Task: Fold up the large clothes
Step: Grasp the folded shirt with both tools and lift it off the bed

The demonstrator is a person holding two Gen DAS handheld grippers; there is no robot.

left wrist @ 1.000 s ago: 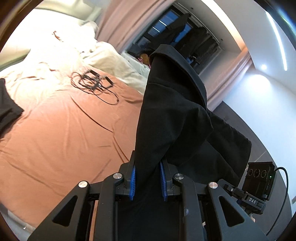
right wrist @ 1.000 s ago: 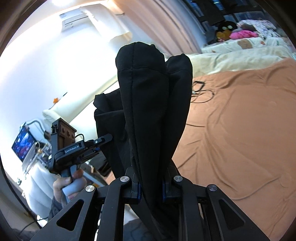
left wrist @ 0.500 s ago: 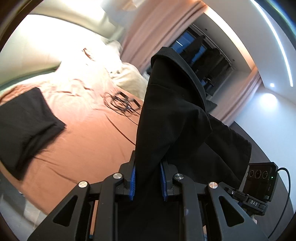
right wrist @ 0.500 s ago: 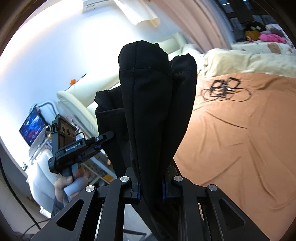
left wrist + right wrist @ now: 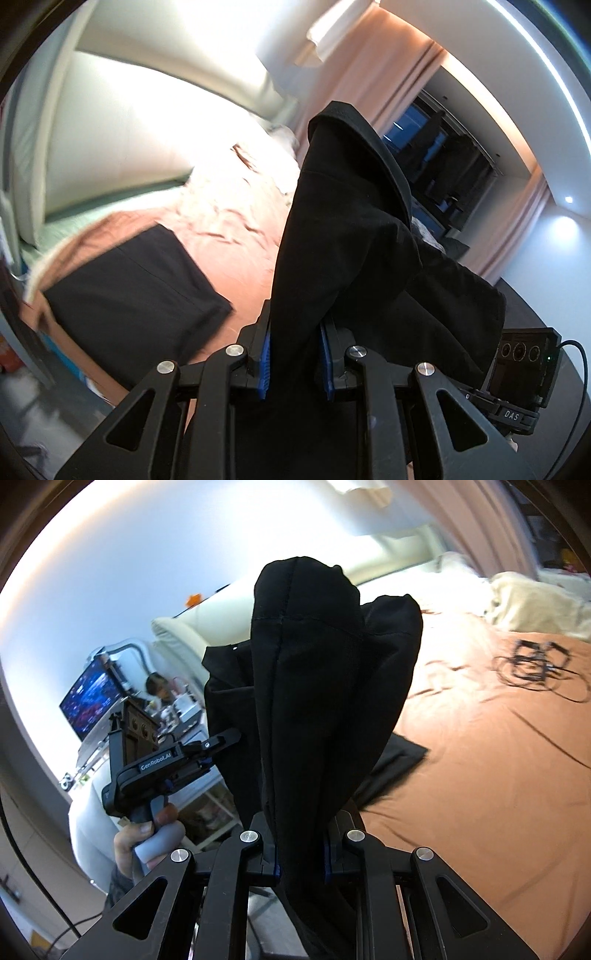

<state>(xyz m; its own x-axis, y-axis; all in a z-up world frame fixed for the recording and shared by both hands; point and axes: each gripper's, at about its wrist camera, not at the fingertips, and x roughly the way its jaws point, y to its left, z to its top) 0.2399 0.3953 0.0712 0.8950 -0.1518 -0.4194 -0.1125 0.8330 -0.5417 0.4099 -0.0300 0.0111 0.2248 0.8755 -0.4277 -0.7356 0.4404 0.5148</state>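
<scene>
A black garment (image 5: pixel 347 236) hangs bunched in the air between both grippers, held above the edge of the bed. My left gripper (image 5: pixel 295 354) is shut on one part of it, blue pads pressed on the cloth. My right gripper (image 5: pixel 301 853) is shut on another bunch of the same black garment (image 5: pixel 325 686). The left gripper also shows in the right wrist view (image 5: pixel 221 744), to the left of the cloth, and the right gripper's body sits at the lower right of the left wrist view.
A folded black garment (image 5: pixel 136 291) lies on the orange-brown bed sheet (image 5: pixel 480 775) near the bed's corner; it also shows behind the held cloth (image 5: pixel 395 764). A tangle of black cables (image 5: pixel 535 664) lies farther up the bed. A screen (image 5: pixel 90 698) stands beside the bed.
Both grippers have swung left with the held garment. The folded black garment on the bed has come into fuller view and the cables have left the left wrist view.
</scene>
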